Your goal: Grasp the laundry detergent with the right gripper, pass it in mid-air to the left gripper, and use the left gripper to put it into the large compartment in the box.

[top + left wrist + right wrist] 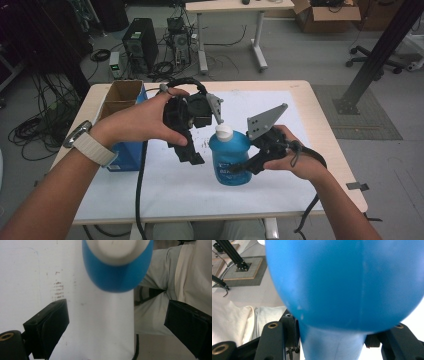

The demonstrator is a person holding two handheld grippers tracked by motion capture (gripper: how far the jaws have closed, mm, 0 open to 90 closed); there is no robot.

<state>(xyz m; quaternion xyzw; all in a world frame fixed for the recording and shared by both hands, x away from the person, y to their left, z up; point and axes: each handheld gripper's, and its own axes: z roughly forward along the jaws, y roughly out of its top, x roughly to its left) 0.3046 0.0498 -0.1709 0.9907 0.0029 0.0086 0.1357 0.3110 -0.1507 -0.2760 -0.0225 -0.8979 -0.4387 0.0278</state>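
Bottle: a blue bottle (230, 159) with a white cap (223, 131) stands upright on the white sheet (165, 190) that covers the table (320, 130), near the middle of it.
Right gripper: the right gripper (240, 167) comes at the bottle from the right, low on its body; in the right gripper view its jaws sit either side of the blue body (342, 282) and clamp it at a narrower part.
Left gripper: the left gripper (195, 157) is held above the sheet just left of the bottle, its jaws pointing down and spread wide; in the left gripper view the bottle top (117, 262) lies ahead between the two jaws, with neither jaw touching it.
Hands: the left hand (145, 120) wraps its gripper from the left; the right hand (295, 157) holds its own from the right.
Box: an open cardboard box (120, 100) with a blue side stands at the table's left edge, well apart from the bottle.
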